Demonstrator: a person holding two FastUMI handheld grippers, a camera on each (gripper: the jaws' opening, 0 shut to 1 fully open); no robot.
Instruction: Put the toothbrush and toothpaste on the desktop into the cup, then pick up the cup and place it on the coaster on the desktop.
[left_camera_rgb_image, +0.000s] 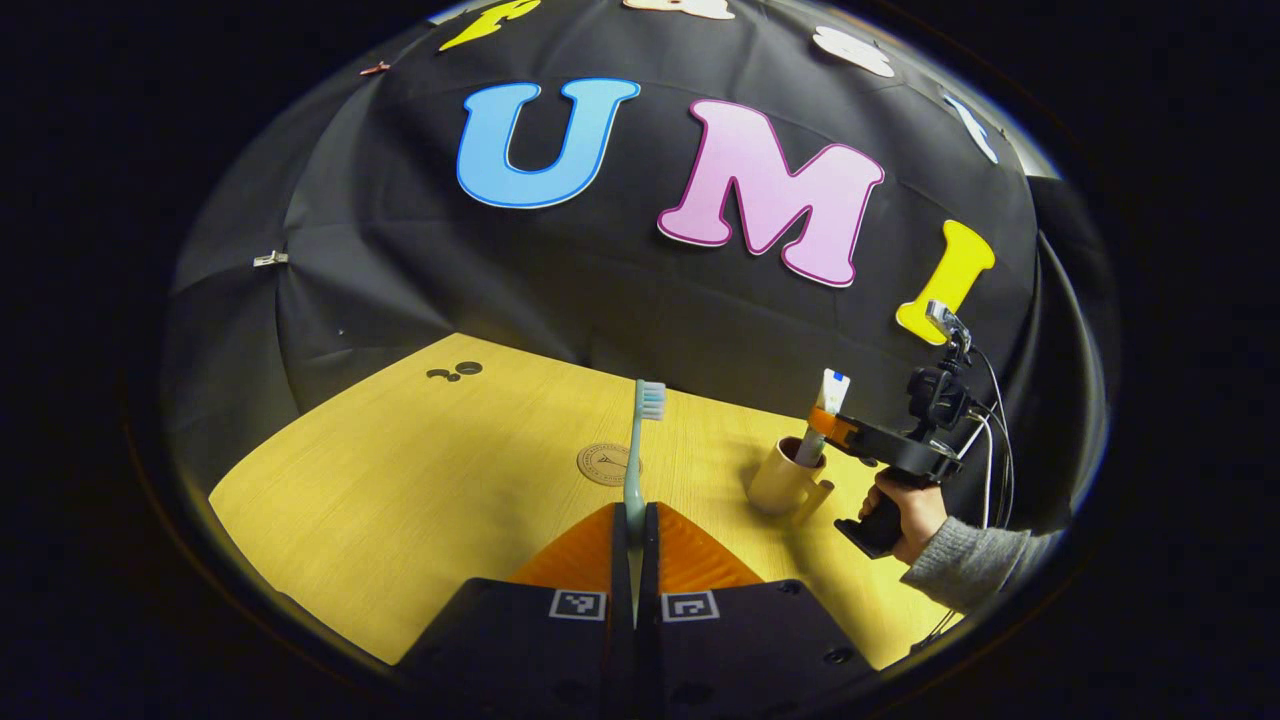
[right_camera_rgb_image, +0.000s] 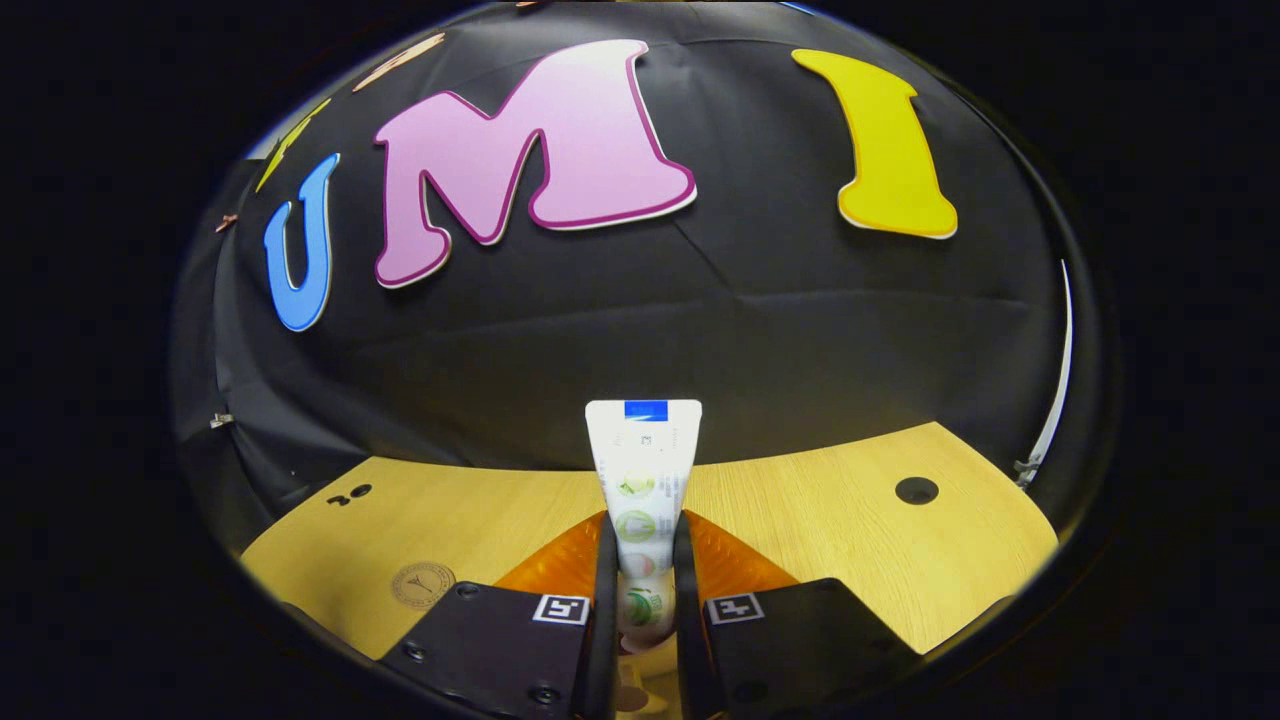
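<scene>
Toothbrush (left_camera_rgb_image: 637, 450) in left hand-held gripper (left_camera_rgb_image: 634, 540), toothpaste (right_camera_rgb_image: 642, 490) in right (right_camera_rgb_image: 640, 600)

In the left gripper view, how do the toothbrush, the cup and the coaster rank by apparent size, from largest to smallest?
1. Toothbrush: longest, but held in the left gripper's jaws, near the camera, so this is unsure.
2. Cup.
3. Coaster: close to the cup in apparent size, so their order is uncertain.

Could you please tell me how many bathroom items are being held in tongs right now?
2. The pale green plastic toothbrush stands upright, clamped in the left tongs. The white toothpaste tube is gripped by the right tongs, its lower end in the beige cup.
</scene>
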